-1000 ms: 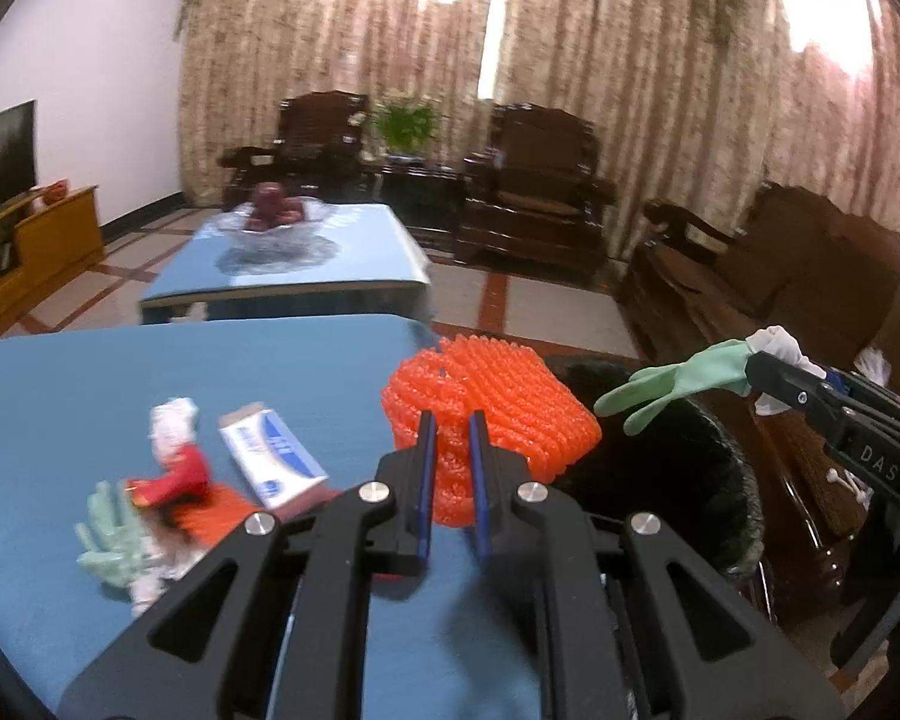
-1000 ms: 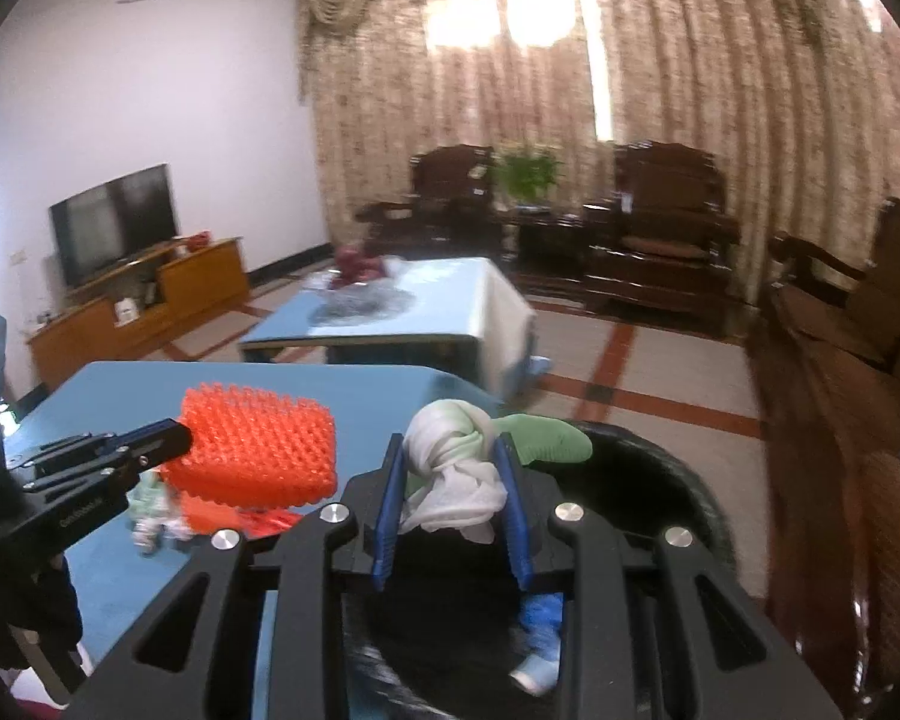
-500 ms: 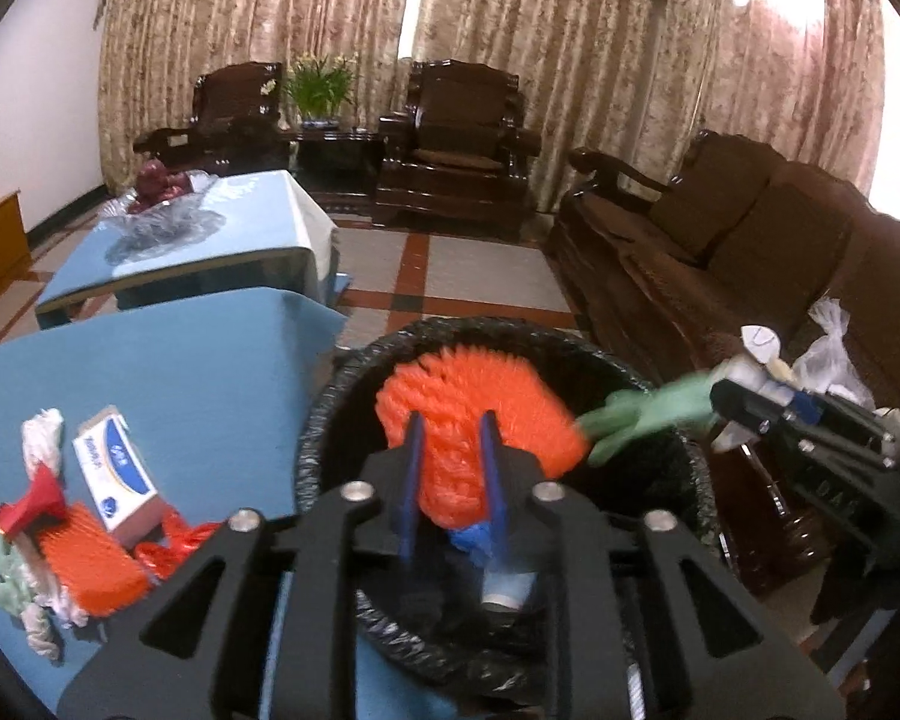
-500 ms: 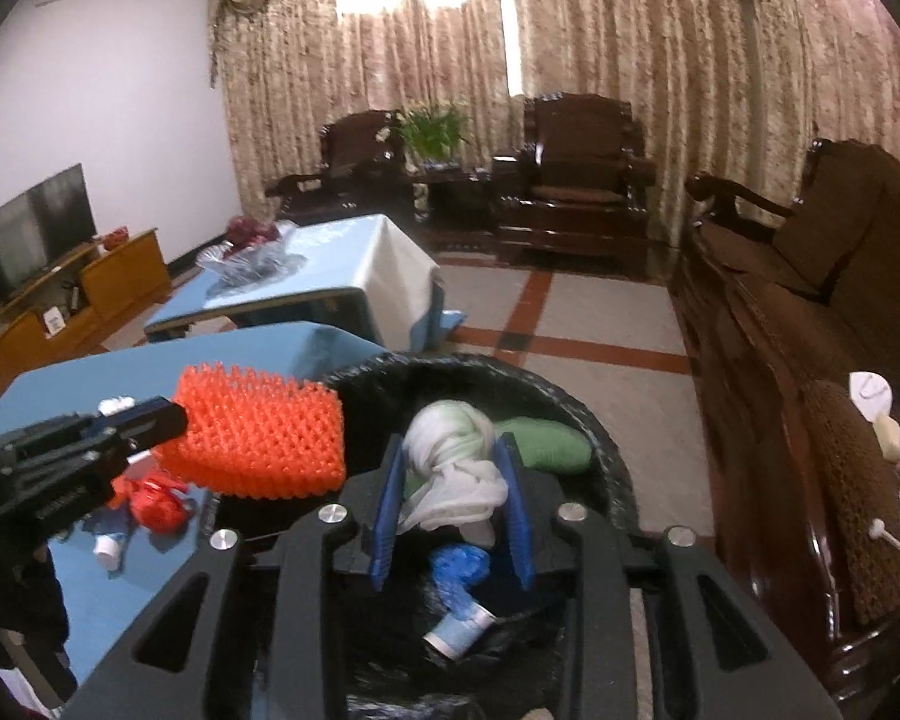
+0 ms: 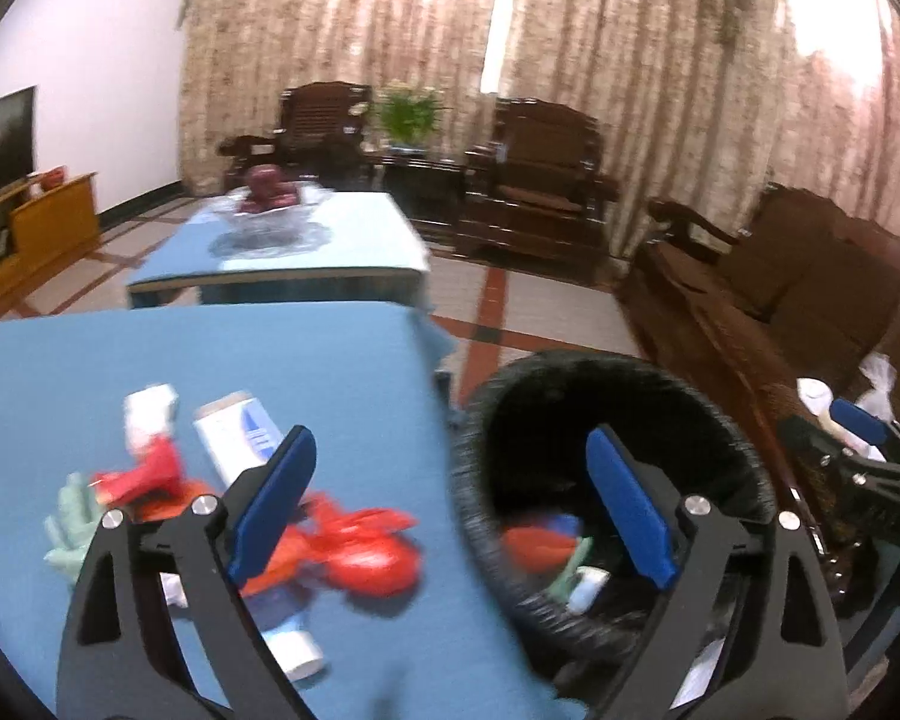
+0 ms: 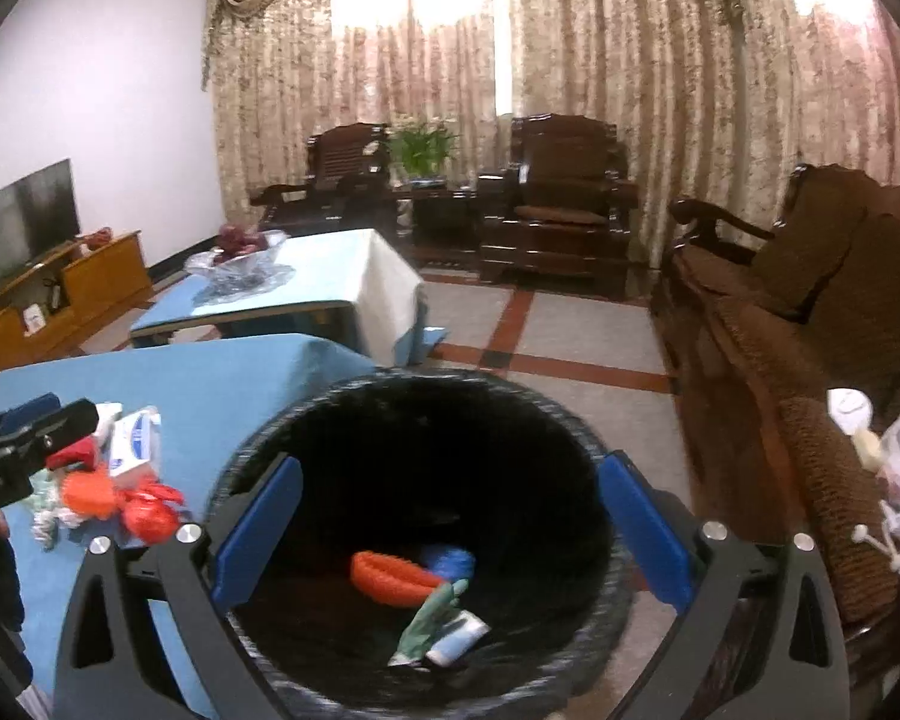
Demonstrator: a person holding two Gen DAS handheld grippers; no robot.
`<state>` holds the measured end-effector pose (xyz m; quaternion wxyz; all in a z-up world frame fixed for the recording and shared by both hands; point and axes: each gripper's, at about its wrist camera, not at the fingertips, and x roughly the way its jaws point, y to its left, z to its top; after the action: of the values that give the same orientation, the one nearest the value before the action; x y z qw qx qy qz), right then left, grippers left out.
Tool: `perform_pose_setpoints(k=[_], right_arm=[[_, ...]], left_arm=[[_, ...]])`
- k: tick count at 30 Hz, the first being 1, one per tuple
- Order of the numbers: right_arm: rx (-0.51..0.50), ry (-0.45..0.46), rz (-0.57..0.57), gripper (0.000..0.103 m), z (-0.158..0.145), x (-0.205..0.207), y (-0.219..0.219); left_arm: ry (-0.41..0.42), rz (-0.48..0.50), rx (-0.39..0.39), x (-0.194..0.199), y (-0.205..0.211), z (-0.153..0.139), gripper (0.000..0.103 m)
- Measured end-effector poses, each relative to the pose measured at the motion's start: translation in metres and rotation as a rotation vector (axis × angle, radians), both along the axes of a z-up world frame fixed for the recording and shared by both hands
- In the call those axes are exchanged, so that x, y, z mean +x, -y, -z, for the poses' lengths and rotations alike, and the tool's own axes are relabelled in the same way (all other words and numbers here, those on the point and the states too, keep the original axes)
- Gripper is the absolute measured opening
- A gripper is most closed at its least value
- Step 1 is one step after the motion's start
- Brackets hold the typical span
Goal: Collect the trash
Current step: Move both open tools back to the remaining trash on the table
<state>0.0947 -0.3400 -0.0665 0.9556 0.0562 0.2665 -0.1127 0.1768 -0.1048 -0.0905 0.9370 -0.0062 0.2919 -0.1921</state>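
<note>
Both our grippers, left gripper point(image 5: 450, 516) and right gripper point(image 6: 447, 531), are opening, nothing between the jaws. The red net point(image 5: 360, 546) ahead of the left jaws looks light and squashy; we pinch its bunched middle.

No text can be read with certainty. The white box point(image 6: 133, 441) on the desk point(image 6: 222, 384) carries blue printing too blurred to make out, and the left gripper point(image 6: 6, 456), seen at the edge of the right wrist view, bears small pale lettering that is cut off and illegible.
</note>
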Motion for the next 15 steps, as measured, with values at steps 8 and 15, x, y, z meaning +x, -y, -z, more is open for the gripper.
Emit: perform_pose_setpoints(k=[8, 15], right_arm=[[0.044, 0.018, -0.151, 0.098, 0.002, 0.019, -0.072], [0.045, 0.014, -0.295, 0.098, 0.013, 0.038, -0.141]], left_arm=[[0.021, -0.168, 0.076, -0.022, -0.082, 0.008, 0.089], [0.002, -0.320, 0.121, -0.028, -0.154, 0.020, 0.089]])
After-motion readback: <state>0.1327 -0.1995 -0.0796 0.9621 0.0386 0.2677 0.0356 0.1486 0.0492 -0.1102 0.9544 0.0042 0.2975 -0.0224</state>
